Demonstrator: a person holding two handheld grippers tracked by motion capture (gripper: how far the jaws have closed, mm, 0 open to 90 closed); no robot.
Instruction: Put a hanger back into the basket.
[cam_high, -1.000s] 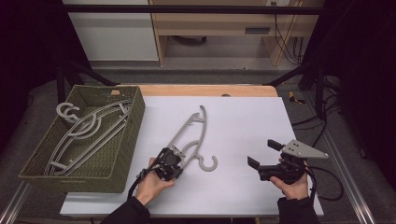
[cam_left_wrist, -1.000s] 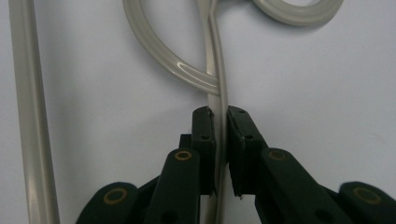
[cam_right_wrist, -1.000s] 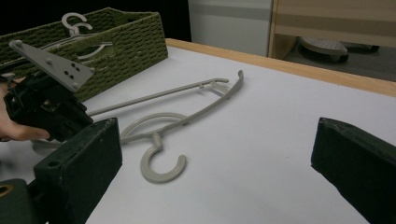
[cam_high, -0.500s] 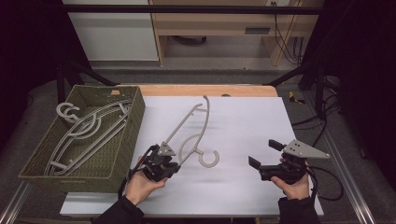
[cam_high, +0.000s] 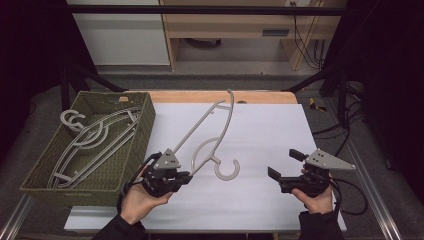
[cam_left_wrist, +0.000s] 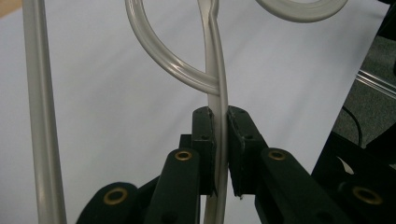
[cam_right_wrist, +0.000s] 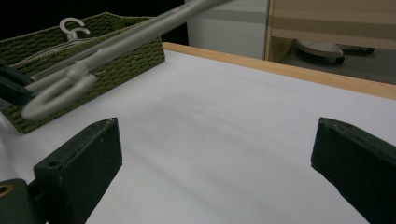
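Note:
A pale grey plastic hanger (cam_high: 210, 132) hangs above the white table, slanting up and away from my left gripper (cam_high: 187, 176). That gripper is shut on the hanger's bar near its hook (cam_high: 227, 170). In the left gripper view the black pads (cam_left_wrist: 205, 140) clamp the thin bar of the hanger (cam_left_wrist: 215, 84) between them. My right gripper (cam_high: 284, 164) rests low at the front right of the table, open, with nothing between its jaws. In the right gripper view the hanger (cam_right_wrist: 116, 51) shows blurred at the upper left.
A green woven basket (cam_high: 127, 160) at the table's left holds several more grey hangers (cam_high: 92, 137). The white sheet (cam_high: 260, 130) covers the table, with a wooden edge at the back. Cables trail at the right.
My left gripper has lifted the hanger off the table and drawn it leftward toward the basket; the hanger now tilts up and away. The right gripper has stayed where it was.

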